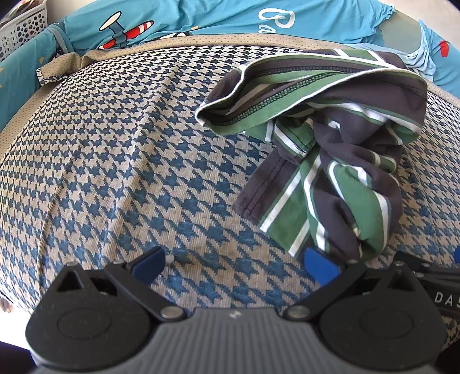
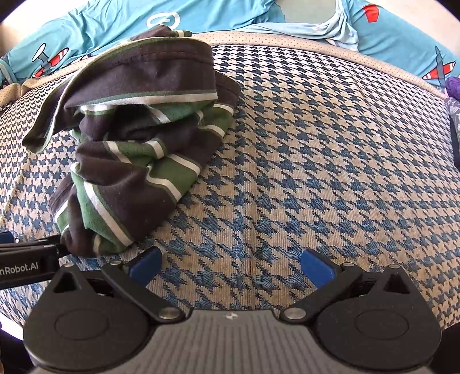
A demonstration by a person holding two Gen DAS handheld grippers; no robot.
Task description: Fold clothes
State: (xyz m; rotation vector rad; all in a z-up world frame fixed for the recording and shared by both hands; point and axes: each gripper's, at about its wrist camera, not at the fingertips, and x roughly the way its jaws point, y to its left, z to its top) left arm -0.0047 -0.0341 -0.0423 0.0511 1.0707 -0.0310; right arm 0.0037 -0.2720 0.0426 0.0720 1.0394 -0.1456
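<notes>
A crumpled garment with dark, green and white stripes lies in a heap on a blue-and-beige houndstooth cushion. In the left wrist view it sits ahead and to the right; my left gripper is open just short of its near edge, its right blue fingertip close to the cloth. In the right wrist view the striped garment lies ahead and to the left. My right gripper is open over bare cushion, holding nothing. The left gripper's body shows at that view's left edge.
A light blue cloth printed with red-and-white aeroplanes lies behind the cushion, also seen as blue cloth. A white perforated basket stands at the far left. Something purple sits at the right edge.
</notes>
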